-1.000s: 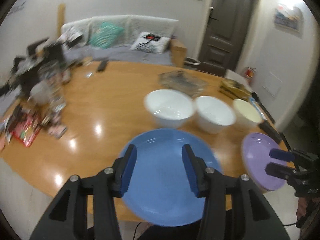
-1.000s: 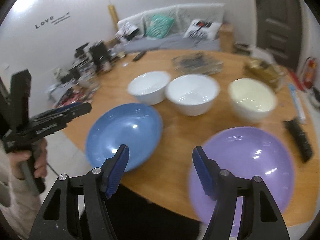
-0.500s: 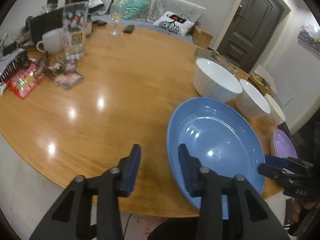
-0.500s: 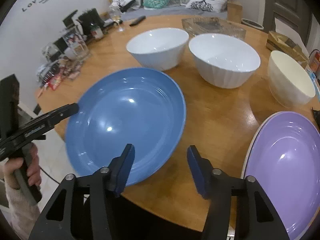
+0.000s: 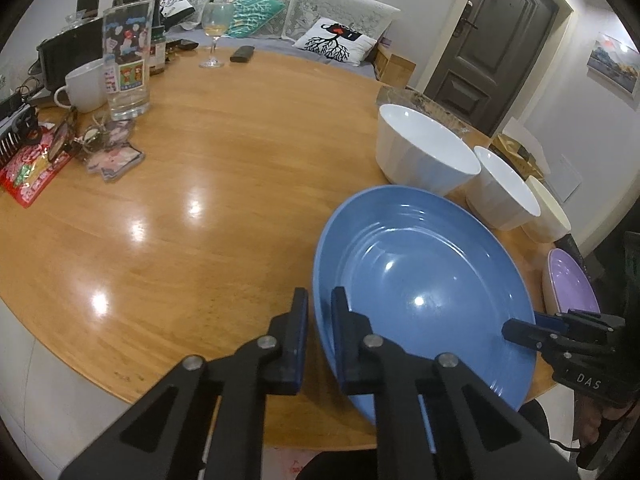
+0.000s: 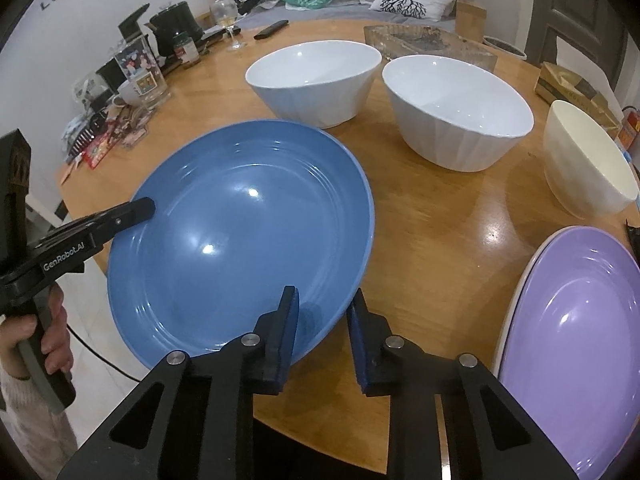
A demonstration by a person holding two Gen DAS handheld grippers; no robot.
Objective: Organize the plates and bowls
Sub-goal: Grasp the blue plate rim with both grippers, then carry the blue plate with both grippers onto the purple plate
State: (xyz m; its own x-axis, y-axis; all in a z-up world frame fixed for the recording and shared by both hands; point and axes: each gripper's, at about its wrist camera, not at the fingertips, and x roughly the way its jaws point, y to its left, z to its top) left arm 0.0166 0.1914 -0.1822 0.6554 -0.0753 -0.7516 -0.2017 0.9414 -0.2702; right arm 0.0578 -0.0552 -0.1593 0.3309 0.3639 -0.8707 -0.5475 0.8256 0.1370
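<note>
A large blue plate point(image 5: 420, 292) point(image 6: 244, 236) lies at the near edge of the round wooden table point(image 5: 224, 168). My left gripper point(image 5: 319, 307) is shut on the plate's left rim. My right gripper point(image 6: 323, 306) straddles the plate's right rim, its jaws still a little apart; it also shows in the left wrist view point(image 5: 520, 330). A purple plate point(image 6: 576, 344) lies to the right. Two white bowls point(image 6: 320, 80) point(image 6: 456, 112) and a cream bowl point(image 6: 588, 164) stand in a row behind the plates.
A tall printed glass point(image 5: 128, 64), a white mug point(image 5: 86, 86), a wine glass point(image 5: 214, 32), a kettle, snack packets point(image 5: 28, 172) and key rings crowd the table's left side. A clear glass tray point(image 6: 424, 42) and a box point(image 6: 568, 84) sit behind the bowls.
Both grippers moved in on the blue plate from either side and narrowed. The left one closed on the left rim; the right one came around the right rim.
</note>
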